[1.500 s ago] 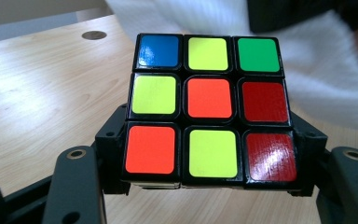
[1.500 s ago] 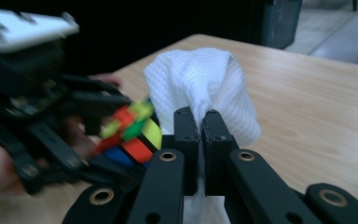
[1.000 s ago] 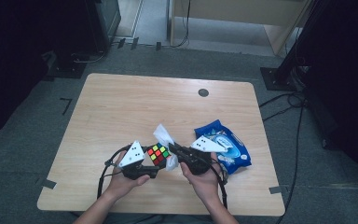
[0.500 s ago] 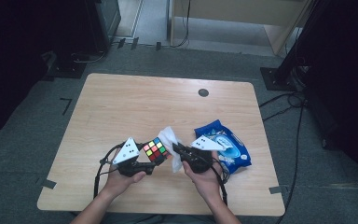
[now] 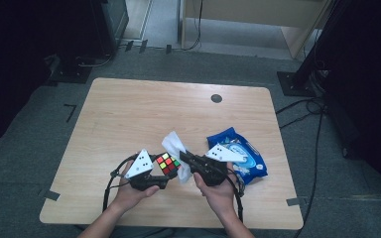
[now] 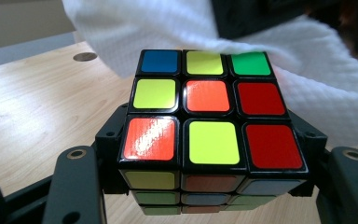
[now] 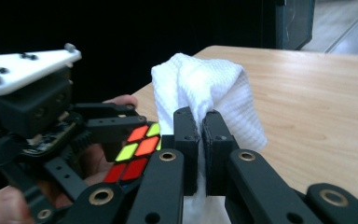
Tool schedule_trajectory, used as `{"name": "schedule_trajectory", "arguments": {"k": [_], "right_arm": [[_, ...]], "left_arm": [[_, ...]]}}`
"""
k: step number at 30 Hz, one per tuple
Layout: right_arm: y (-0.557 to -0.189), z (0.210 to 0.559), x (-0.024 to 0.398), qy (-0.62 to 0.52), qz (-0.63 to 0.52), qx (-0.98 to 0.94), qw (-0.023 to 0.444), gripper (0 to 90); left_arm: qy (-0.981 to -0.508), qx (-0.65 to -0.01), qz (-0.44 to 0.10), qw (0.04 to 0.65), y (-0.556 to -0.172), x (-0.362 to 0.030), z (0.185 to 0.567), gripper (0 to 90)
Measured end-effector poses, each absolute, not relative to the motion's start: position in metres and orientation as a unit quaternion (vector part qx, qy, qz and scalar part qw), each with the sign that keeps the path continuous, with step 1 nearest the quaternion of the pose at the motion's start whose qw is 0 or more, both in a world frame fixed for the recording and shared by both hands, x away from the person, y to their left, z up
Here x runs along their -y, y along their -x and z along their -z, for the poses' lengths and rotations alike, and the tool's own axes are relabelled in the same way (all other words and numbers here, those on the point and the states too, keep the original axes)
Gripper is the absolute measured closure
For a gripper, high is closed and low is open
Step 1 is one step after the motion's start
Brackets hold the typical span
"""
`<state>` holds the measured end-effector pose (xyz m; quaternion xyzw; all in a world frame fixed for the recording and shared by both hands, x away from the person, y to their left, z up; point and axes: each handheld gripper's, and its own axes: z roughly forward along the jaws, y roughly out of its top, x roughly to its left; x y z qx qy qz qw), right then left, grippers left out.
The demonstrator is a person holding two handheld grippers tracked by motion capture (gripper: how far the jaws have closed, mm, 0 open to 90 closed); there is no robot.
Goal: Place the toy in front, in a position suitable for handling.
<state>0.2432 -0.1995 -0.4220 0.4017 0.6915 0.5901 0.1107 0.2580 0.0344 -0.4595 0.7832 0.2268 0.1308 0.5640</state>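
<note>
The left gripper (image 5: 159, 174) was clamped on a scrambled, black-framed plastic puzzle cube (image 5: 167, 163) with coloured stickers, held above the near middle of the light wooden table (image 5: 144, 114). The right gripper (image 5: 184, 159) had its jaws pressed nearly together on a white, waffle-textured paper wipe (image 5: 174, 145), which touched the cube's far side.

Labelling: a blue and white plastic wipe packet (image 5: 243, 157) lay just right of the right gripper; its printing was too small to read. The cube carried no lettering.

Clearance: both grippers worked close to the table's near edge. The far half of the tabletop lay open up to a round dark grommet (image 5: 217, 98). The packet lay near the right edge.

View differences: the left gripper view resolved the cube (image 6: 212, 121) face, with blue, yellow and green stickers in the top row and the wipe (image 6: 177, 32) draped behind it. The right gripper view showed the wipe (image 7: 209, 100) bunched upright between the jaws, with the left gripper (image 7: 107, 140) and the cube (image 7: 137, 151) alongside. The high view gave the table layout.
</note>
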Motion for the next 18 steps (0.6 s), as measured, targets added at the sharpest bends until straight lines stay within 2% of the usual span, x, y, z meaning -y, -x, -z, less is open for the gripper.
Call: {"name": "schedule_trajectory", "arguments": {"k": [18], "right_arm": [[-0.253,0.454,0.193,-0.434,-0.531,-0.716,0.134,87.3]], "left_arm": [[-0.772,-0.239,-0.136,0.572,-0.260,-0.041,0.456,34.2]]}}
